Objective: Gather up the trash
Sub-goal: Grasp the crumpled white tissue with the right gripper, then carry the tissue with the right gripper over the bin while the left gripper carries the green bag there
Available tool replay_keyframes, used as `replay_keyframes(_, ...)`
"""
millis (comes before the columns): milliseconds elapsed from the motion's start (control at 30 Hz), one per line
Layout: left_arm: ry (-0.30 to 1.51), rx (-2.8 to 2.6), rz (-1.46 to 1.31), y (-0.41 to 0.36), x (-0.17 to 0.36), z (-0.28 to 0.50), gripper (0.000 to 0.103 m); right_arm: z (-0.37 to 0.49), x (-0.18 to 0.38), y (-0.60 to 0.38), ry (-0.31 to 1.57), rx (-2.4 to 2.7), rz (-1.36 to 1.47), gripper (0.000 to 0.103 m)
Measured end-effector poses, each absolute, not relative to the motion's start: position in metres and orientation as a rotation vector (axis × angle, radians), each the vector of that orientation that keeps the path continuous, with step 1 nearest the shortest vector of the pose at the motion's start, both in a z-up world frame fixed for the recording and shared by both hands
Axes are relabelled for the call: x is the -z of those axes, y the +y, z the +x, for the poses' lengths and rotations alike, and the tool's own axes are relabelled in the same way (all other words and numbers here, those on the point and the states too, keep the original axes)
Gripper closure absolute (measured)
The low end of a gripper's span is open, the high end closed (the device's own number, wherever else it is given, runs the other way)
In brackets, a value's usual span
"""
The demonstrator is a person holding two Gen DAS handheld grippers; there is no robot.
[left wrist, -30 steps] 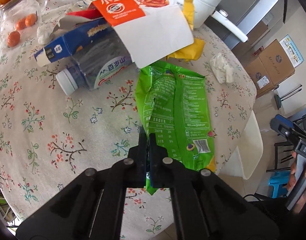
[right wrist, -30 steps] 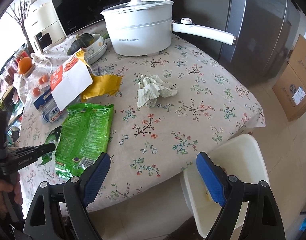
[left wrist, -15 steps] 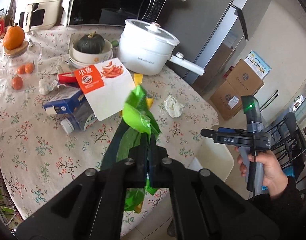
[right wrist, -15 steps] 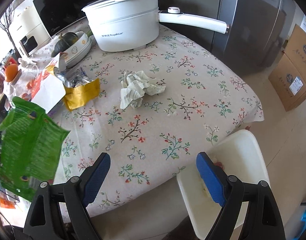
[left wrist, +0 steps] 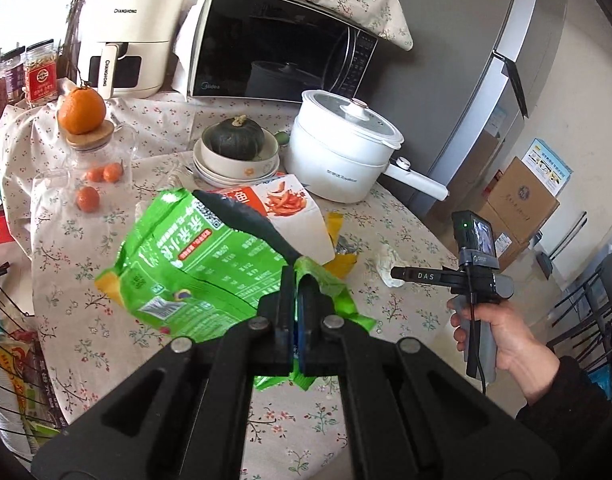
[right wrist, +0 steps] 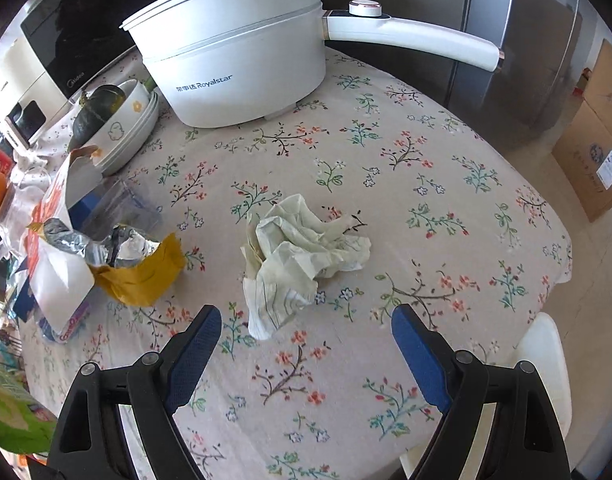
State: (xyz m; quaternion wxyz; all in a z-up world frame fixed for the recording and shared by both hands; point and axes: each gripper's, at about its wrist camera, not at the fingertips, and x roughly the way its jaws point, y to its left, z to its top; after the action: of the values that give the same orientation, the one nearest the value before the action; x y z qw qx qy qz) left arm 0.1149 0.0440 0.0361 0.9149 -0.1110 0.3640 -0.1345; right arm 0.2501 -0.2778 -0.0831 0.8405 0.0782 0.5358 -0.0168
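Two views, left tool (left wrist: 295, 316) pinching green bag (left wrist: 193, 256) — crumpled tissue (right wrist: 297, 256) below right tool (right wrist: 306, 336)

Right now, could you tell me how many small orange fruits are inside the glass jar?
3 show: two side by side higher in the glass jar, one lower left. The large orange sits on its lid, outside. More may be hidden behind the glass.

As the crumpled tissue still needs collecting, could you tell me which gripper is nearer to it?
Right. The right gripper hangs open just over the crumpled tissue. The left gripper is off to the side, shut on the green bag.
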Motion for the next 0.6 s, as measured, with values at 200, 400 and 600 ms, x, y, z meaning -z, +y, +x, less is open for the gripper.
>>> replay_keyframes(200,0.756,0.254,-0.252,0.055,-0.034,0.118,0.102,0.269,0.097,-0.266,1.131,0.000,0.136,0.037)
replay_keyframes(400,0.768,0.253,-0.247,0.054,-0.031,0.115,0.102,0.274,0.110,-0.260,1.158,-0.054,0.105,0.081)
replay_keyframes(600,0.775,0.264,-0.250,0.052,-0.030,0.112,0.102,0.254,0.092,-0.264,1.125,-0.072,0.103,0.084)
